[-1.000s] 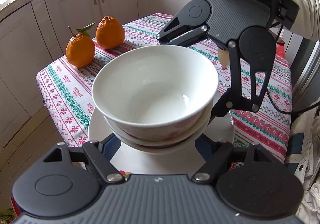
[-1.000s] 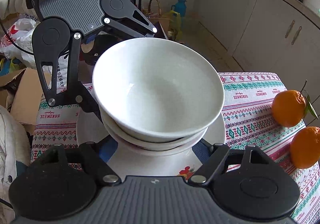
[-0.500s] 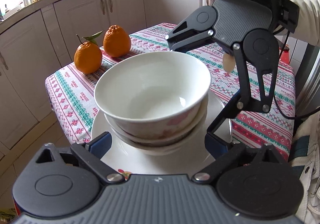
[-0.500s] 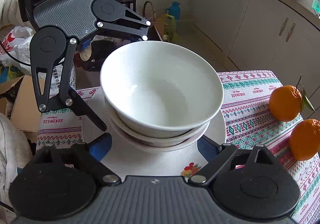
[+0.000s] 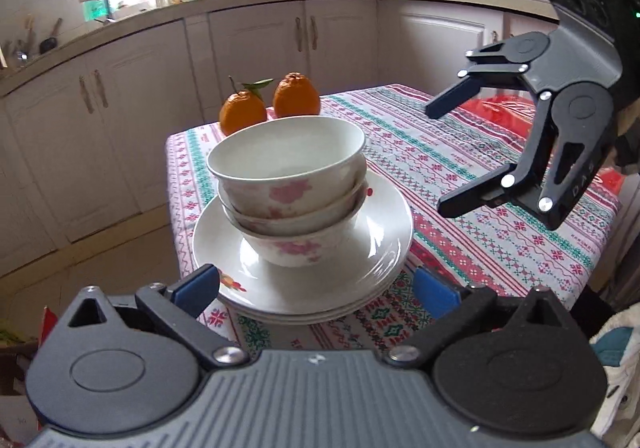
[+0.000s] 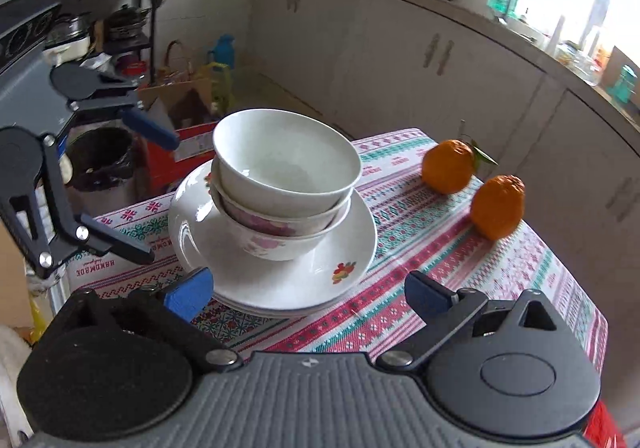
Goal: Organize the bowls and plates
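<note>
Blue pads tip both grippers, and both stand wide with nothing between their jaws. The left gripper [image 5: 316, 288] has just been opening; its pads sit either side of the near rim of the plates [image 5: 372, 248] without touching them. The right gripper [image 6: 308, 294] has likewise just been opening, and its pads flank the near edge of the same stack, clear of it.

From the left wrist view the right gripper [image 5: 446, 155] hangs above the table at the right, apart from the crockery. From the right wrist view the left gripper [image 6: 148, 195] is at the left, off the table edge, also free of the stack.

Between the two grippers, three white bowls [image 5: 288, 183] with pink flower prints are nested one inside another, upright. They stand in the middle of a stack of white plates, the top one with a small fruit print near its rim. The stack rests near a corner of the table [image 5: 500, 183], on a cloth patterned in red, green and white.

Two oranges [image 6: 472, 183] lie on the cloth beyond the stack, close together, one with a green leaf. Pale kitchen cabinets [image 5: 248, 59] run behind the table.
</note>
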`<state>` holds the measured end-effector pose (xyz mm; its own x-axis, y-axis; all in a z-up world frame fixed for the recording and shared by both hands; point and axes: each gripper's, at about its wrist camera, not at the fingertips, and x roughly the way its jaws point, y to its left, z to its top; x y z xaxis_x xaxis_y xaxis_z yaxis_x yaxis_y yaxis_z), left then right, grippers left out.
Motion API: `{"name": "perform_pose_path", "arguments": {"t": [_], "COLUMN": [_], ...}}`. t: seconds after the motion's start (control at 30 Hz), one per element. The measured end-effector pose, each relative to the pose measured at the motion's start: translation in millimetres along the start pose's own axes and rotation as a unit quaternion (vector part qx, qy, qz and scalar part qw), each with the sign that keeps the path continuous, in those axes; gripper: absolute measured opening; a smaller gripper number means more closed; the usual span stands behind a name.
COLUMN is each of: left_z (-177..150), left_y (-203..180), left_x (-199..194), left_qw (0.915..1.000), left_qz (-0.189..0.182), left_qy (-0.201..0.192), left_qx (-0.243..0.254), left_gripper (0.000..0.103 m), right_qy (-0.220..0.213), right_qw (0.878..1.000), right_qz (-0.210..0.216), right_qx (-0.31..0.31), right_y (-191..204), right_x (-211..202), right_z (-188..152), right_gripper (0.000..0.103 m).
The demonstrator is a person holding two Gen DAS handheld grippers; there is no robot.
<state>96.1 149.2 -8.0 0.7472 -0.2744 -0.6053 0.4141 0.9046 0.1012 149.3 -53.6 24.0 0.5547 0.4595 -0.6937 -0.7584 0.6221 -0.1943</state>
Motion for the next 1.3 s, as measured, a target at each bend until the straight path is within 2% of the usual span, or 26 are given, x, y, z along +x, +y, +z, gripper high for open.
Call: {"name": "perform_pose_path", "arguments": {"t": [0.07,0.13,0.2,0.27,0.37,0.43,0.6,0.8,1.3], "left_z": [-4,-6,-7,-7,-2,4,19,27,25], "left_y": [-18,-40,-60,-72,-82,-88,-104,-109,-110], "left_x": [-5,-9,-14,-23,-37,-47,-66,-78,-79], "left_qw": [0.9993,0.9955,0.9907,0.989,0.9818,0.9729,0.9608,0.9573,0.9517], "left_qz": [0.038,0.094,0.134,0.136,0.15,0.174,0.227,0.231,0.244], "left_qy": [-0.004,-0.008,-0.021,-0.039,-0.049,-0.051,-0.049,-0.057,-0.052], "left_qx": [-0.001,-0.007,-0.014,-0.043,-0.106,-0.144,-0.151,-0.164,-0.179], "left_gripper": [0.102,0.102,0.102,0.102,0.102,0.102,0.102,0.102,0.102], "right_qy": [-0.008,-0.008,-0.009,-0.011,-0.014,-0.009,-0.027,-0.058,-0.063], "right_qw": [0.998,0.994,0.987,0.979,0.967,0.963,0.958,0.952,0.95], "right_qz": [-0.037,-0.067,-0.105,-0.121,-0.144,-0.165,-0.203,-0.215,-0.215], "right_qx": [0.046,0.085,0.125,0.164,0.212,0.214,0.201,0.208,0.219], "right_y": [3,7,13,18,20,25,34,35,38], "right_x": [-10,-17,-26,-35,-48,-59,-86,-109,-112], "right_z": [-12,-21,-33,-43,-54,-60,-57,-51,-48], "right_gripper": [0.103,0.103,0.103,0.103,0.103,0.103,0.103,0.103,0.103]}}
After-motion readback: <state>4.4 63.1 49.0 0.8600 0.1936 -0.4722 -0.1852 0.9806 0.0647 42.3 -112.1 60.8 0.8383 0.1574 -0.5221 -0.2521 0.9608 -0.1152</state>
